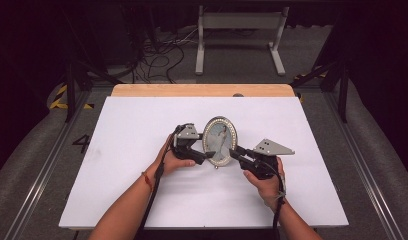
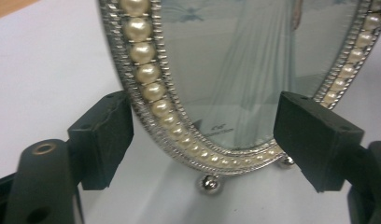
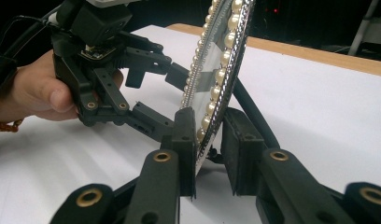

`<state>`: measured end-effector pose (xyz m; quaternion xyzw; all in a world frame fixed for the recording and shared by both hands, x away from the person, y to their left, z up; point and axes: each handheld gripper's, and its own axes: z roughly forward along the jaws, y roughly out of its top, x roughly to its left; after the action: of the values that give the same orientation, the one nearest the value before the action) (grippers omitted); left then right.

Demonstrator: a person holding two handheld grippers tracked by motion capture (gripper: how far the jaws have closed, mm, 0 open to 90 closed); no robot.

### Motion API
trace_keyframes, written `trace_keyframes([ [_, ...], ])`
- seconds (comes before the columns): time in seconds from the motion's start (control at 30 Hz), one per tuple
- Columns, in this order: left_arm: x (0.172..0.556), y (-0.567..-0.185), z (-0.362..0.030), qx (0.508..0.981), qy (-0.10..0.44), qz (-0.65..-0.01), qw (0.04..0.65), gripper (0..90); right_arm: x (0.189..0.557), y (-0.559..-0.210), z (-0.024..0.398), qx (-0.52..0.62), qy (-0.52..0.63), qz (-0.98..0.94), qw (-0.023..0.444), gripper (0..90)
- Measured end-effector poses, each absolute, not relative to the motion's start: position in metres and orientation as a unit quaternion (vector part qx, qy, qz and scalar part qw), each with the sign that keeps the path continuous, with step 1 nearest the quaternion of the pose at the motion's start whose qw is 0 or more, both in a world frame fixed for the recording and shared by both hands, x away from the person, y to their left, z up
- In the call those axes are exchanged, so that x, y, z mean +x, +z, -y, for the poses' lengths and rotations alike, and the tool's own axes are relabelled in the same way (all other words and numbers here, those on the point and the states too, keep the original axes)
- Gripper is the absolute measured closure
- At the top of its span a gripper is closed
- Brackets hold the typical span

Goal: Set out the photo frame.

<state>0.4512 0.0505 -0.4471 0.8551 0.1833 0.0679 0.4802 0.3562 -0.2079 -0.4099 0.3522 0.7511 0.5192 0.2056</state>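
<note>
An oval picture frame (image 1: 220,140) with a pearl and silver rim stands upright at the middle of the white table (image 1: 137,125), on small ball feet. My right gripper (image 1: 233,152) comes in from the right, and the right gripper view has it (image 3: 209,149) shut on the picture frame's lower edge (image 3: 221,70), one pad on the front and one on the back. My left gripper (image 1: 208,156) is at the frame's lower left. Its jaws (image 2: 207,140) stand wide open on either side of the frame's bottom (image 2: 226,70); whether a pad touches the rim is unclear.
A wooden strip (image 1: 202,90) runs along the table's far edge. Beyond it, loose cables (image 1: 157,55) and a grey metal stand (image 1: 239,35) are on the floor. Broad bare white surface lies to the left, right and front of the frame.
</note>
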Motion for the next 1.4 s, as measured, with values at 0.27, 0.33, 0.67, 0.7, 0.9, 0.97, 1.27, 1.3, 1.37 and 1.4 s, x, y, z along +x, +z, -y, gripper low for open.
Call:
trace_keyframes([
  [0.27,0.448,-0.444,-0.056,0.862,0.071,-0.187,0.466,34.1,0.359,-0.412,0.210,0.359,0.521,-0.747,0.205,77.5],
  [0.33,0.445,-0.443,-0.057,0.864,0.066,-0.189,0.462,34.0,0.361,-0.413,0.212,0.363,0.524,-0.744,0.199,77.9],
  [0.67,0.430,-0.440,-0.062,0.873,0.096,-0.187,0.440,35.2,0.368,-0.416,0.213,0.377,0.531,-0.735,0.191,78.2],
  [0.7,0.430,-0.440,-0.063,0.871,0.094,-0.190,0.442,35.5,0.368,-0.416,0.213,0.378,0.532,-0.733,0.190,78.3],
  [0.9,0.431,-0.437,-0.063,0.863,0.104,-0.192,0.456,34.7,0.366,-0.414,0.211,0.378,0.522,-0.737,0.206,76.6],
  [0.97,0.432,-0.435,-0.063,0.859,0.104,-0.197,0.461,34.4,0.365,-0.415,0.212,0.376,0.522,-0.737,0.208,76.5],
  [1.27,0.438,-0.425,-0.069,0.843,0.117,-0.215,0.478,50.3,0.360,-0.411,0.211,0.372,0.520,-0.736,0.221,77.7],
  [1.3,0.437,-0.425,-0.071,0.842,0.115,-0.220,0.480,53.5,0.360,-0.411,0.211,0.373,0.521,-0.736,0.219,77.7],
  [1.37,0.437,-0.424,-0.073,0.845,0.122,-0.215,0.473,58.2,0.361,-0.412,0.209,0.375,0.521,-0.734,0.222,77.6],
  [1.4,0.436,-0.424,-0.074,0.847,0.124,-0.216,0.470,59.7,0.361,-0.413,0.208,0.376,0.521,-0.734,0.222,77.6],
])
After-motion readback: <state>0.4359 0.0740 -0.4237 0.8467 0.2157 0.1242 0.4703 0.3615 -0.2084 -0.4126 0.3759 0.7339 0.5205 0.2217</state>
